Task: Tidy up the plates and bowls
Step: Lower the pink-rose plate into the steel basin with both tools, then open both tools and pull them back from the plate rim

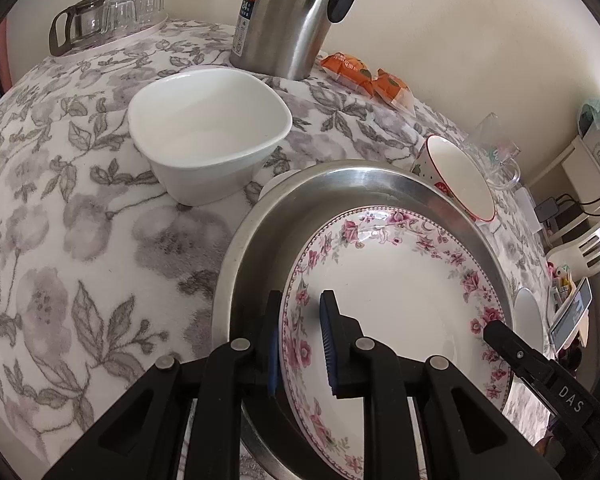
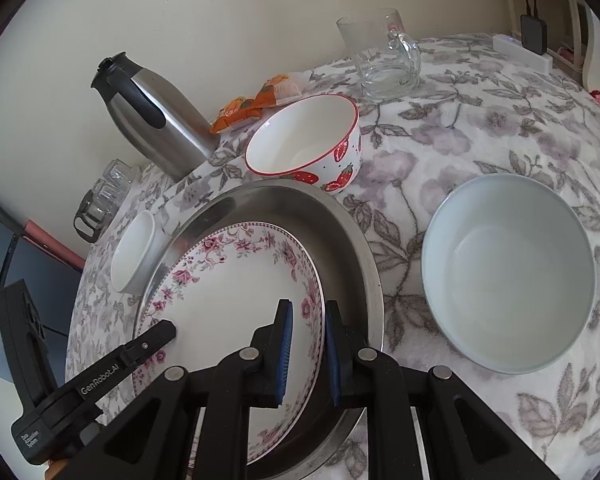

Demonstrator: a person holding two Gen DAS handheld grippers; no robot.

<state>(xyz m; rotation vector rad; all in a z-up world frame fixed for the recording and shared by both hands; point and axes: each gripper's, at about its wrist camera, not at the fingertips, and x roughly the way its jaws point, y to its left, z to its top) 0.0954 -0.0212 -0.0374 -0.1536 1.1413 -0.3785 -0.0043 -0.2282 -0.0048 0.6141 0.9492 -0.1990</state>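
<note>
We see a round glazed floral plate (image 1: 400, 304), pink roses around its rim, lying inside a wide, dull steel pan (image 1: 340, 184) on the worktop's fuzzy grey-flowered cloth (image 1: 80, 240). Our left tool (image 1: 300, 344) and right tool (image 2: 306, 354) each pinch opposite rims between ribbed blue pads, though the left grip may be loosening. Beyond the left tool sits a squarish white bowl (image 1: 208, 132); beside the right tool is a smooth pale-blue bowl (image 2: 508, 272).

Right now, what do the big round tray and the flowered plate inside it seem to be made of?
The tray looks like stainless steel with a brushed, dull-shiny finish: grey metal with soft reflections along its rim. The flowered plate seems glazed ceramic or porcelain: smooth glossy white with a printed pink rose border. Melamine cannot be excluded.
</note>
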